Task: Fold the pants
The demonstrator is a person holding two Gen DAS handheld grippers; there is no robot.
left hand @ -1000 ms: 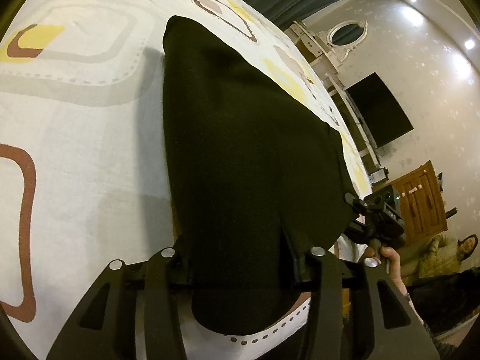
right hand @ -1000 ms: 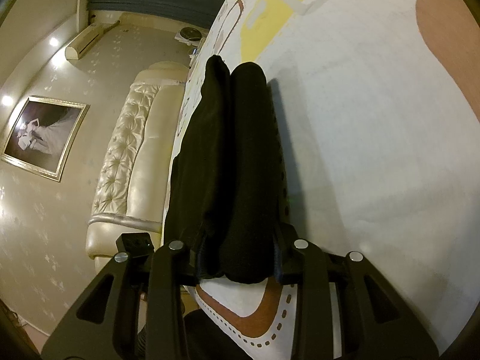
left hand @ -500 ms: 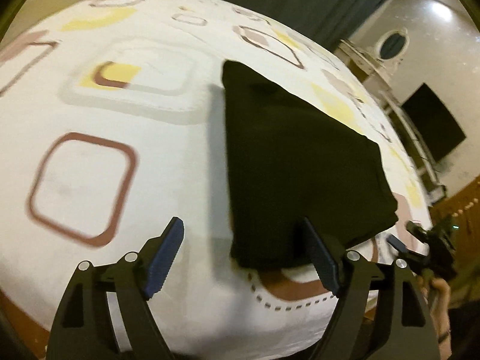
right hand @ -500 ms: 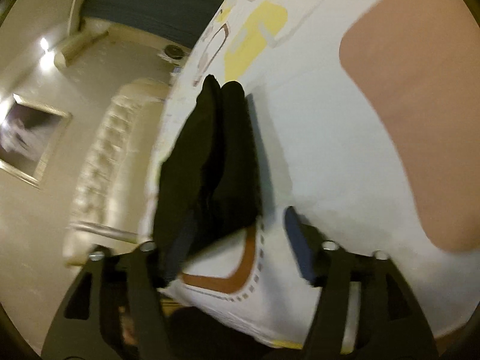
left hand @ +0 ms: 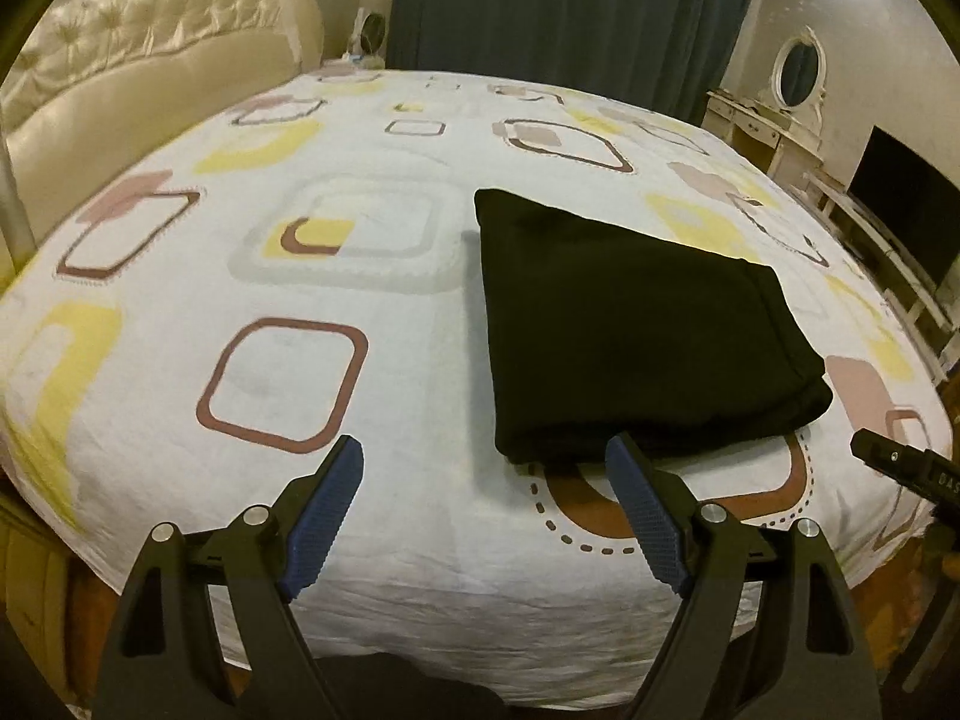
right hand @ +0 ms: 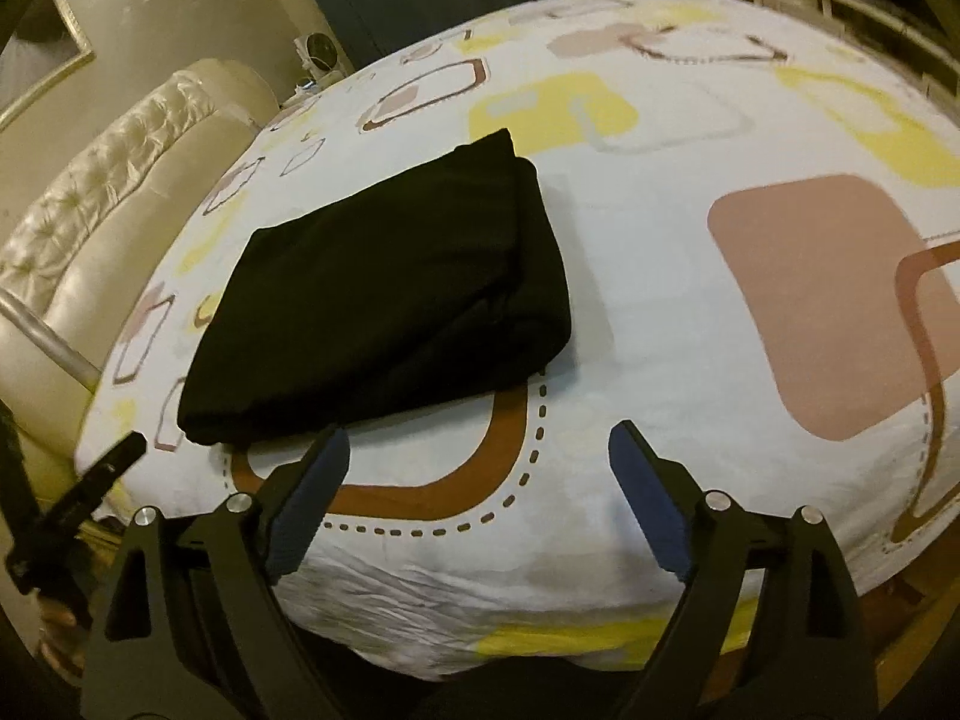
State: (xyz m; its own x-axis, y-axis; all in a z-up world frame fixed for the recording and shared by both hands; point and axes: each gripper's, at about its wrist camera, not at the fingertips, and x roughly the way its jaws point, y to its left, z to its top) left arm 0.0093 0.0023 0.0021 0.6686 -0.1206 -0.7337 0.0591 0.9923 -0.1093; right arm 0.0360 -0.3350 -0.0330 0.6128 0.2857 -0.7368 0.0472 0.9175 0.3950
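Note:
The black pants point(left hand: 630, 330) lie folded into a thick rectangle on the patterned bed sheet point(left hand: 360, 240), near its front edge. My left gripper point(left hand: 485, 450) hovers above and in front of the fold's near left corner. Its jaws are opening, with only sheet between them. In the right wrist view the pants point(right hand: 390, 288) sit left of centre, and my right gripper point(right hand: 479, 435) hangs in front of their near right corner. Its jaws are opening too and hold nothing. Each view catches the other gripper's tip at its edge, the right one point(left hand: 900, 468) and the left one point(right hand: 90, 480).
A cream tufted headboard point(left hand: 150, 60) runs along the bed's left side. Dark curtains point(left hand: 570, 12) hang behind the bed. At the right stand a white dresser with an oval mirror point(left hand: 798, 72) and a dark screen point(left hand: 906, 198). The sheet's front edge point(right hand: 510, 618) drops away just below my grippers.
Both grippers let go of the folded pants, spread their jaws, and rose back away from the bed. The pants stay flat on the sheet.

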